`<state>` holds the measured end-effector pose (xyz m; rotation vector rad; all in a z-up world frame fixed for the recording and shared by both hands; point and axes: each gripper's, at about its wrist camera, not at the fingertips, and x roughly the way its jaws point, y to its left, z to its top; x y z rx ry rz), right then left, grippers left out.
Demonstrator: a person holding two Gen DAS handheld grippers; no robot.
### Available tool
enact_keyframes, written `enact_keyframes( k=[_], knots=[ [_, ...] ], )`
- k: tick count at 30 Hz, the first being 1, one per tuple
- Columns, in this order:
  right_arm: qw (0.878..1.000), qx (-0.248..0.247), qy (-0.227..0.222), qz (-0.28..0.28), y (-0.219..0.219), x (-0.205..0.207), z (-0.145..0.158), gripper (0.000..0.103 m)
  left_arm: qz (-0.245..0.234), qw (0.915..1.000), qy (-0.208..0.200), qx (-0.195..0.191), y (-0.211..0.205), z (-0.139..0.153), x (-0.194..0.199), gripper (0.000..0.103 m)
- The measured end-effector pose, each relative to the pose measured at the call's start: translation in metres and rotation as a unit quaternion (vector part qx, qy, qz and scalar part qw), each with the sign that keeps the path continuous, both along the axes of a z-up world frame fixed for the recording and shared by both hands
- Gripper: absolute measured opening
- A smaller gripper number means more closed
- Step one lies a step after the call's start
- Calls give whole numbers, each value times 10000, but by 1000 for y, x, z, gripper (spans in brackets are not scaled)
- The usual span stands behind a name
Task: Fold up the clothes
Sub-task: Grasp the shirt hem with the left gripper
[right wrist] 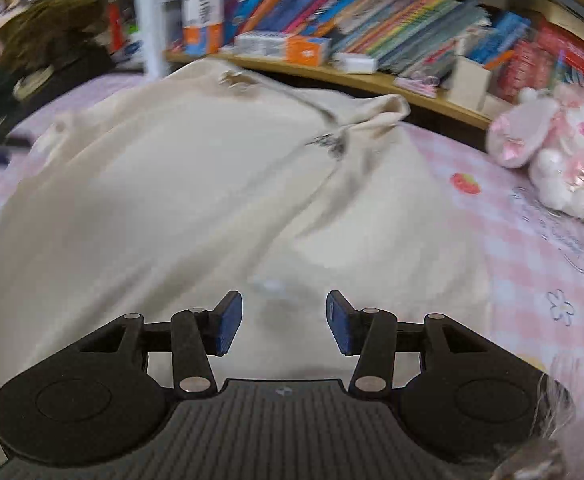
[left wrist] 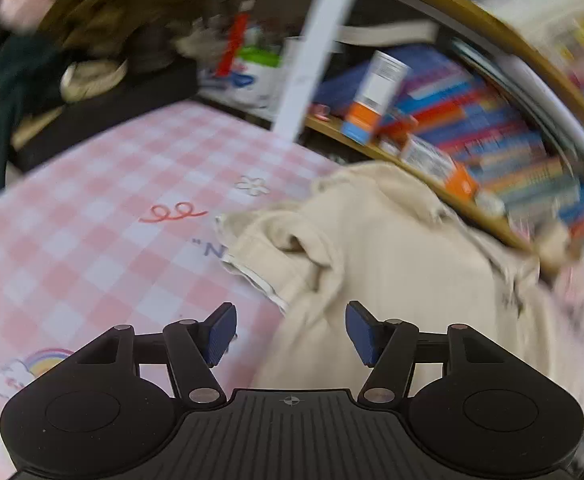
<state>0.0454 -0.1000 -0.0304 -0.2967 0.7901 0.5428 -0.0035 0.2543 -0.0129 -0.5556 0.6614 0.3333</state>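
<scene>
A cream garment point(right wrist: 196, 200) lies rumpled on a pink checked bed sheet point(left wrist: 92, 216). In the left wrist view the same cream garment point(left wrist: 376, 256) fills the right half, its hem edge toward the middle. My left gripper point(left wrist: 291, 332) hovers open above that hem edge, with nothing between its blue pads point(left wrist: 222, 334). Over the broad middle of the cloth, my right gripper point(right wrist: 284, 322) also stands open; its pads point(right wrist: 228, 324) grip nothing. A small dark print point(right wrist: 328, 144) marks the cloth near a fold.
A wooden shelf point(right wrist: 372, 78) packed with books point(right wrist: 392, 28) and boxes runs along the bed's far side. A pink plush toy point(right wrist: 560, 148) sits at the right. A white post point(left wrist: 320, 48) stands at the bed's edge. Dark clothes point(left wrist: 16, 88) pile up at the far left.
</scene>
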Motion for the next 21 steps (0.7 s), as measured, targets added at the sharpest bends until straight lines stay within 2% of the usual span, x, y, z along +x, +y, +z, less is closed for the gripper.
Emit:
enact_keyframes(
  k=[2, 4, 6, 8, 12, 13, 14, 15, 16, 18, 20, 21],
  knots=[
    [9997, -235, -17, 115, 6, -6, -6, 43, 214, 9968, -87, -760, 17, -10, 7, 58],
    [9993, -347, -52, 152, 8, -10, -9, 42, 450, 9850, -200, -1656, 34, -23, 17, 58],
    [9992, -361, -26, 144, 7, -10, -9, 42, 710, 9646, -325, -2519, 50, -36, 25, 58],
    [9993, -351, 21, 122, 6, -10, -9, 42, 1159, 9395, -539, -3178, 57, -47, 30, 60],
    [9996, -263, 137, 13, 1, -12, -9, 42, 1727, 9148, -645, -3594, 64, -61, 46, 57],
    [9996, -238, 164, -17, 0, -12, -9, 42, 1794, 9134, -653, -3595, 67, -63, 51, 54],
    [9996, -211, 189, -46, -1, -12, -9, 42, 1845, 9167, -593, -3495, 70, -62, 56, 37],
    [9996, -177, 220, -80, -2, -12, -9, 42, 1876, 9213, -522, -3366, 74, -62, 62, 12],
    [9995, -136, 257, -117, -3, -11, -9, 42, 1837, 9305, -434, -3141, 78, -61, 68, 3],
    [9993, -82, 314, -167, -6, -11, -9, 42, 1739, 9477, -410, -2644, 85, -51, 76, 2],
    [9992, -104, 329, -178, -6, -10, -9, 42, 1363, 9726, -755, -1725, 82, -21, 76, 2],
    [9992, -123, 330, -179, -5, -11, -9, 42, 1143, 9811, -928, -1255, 78, -6, 74, 2]
  ],
)
